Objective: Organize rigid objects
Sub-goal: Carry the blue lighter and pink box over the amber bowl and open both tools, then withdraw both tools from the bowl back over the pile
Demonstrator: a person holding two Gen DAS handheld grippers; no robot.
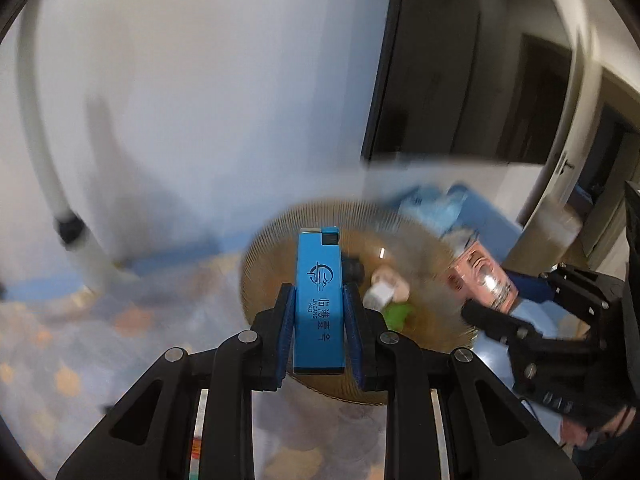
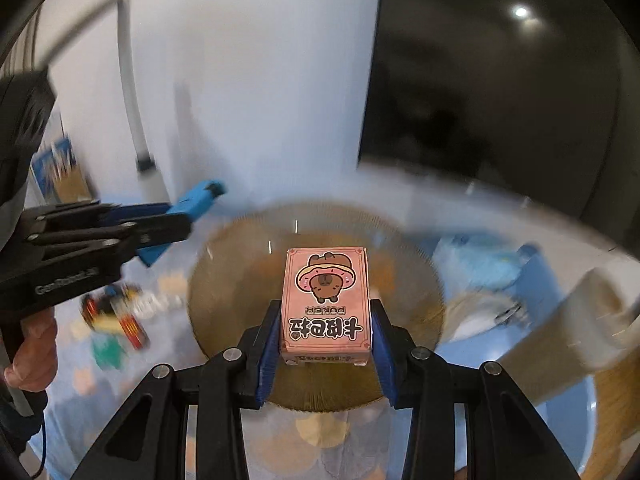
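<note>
Your left fingers (image 1: 288,320) clamp the blue lighter (image 1: 318,300) and the right fingers (image 2: 270,340) the pink card box (image 2: 326,304), both above the round basket (image 2: 416,320); both seem light, stiff, the lighter slippery, so hold their flat sides.

L hand-held gripper (image 1: 319,308) & R hand-held gripper (image 2: 326,334) both clamped.

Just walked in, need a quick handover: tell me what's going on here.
A person holds a gripper in each hand. The left gripper is shut on a slim blue metal lighter; the right gripper clamps a pink cardboard poker card box. Both hang above a round tan ribbed basket already holding small items.
</note>
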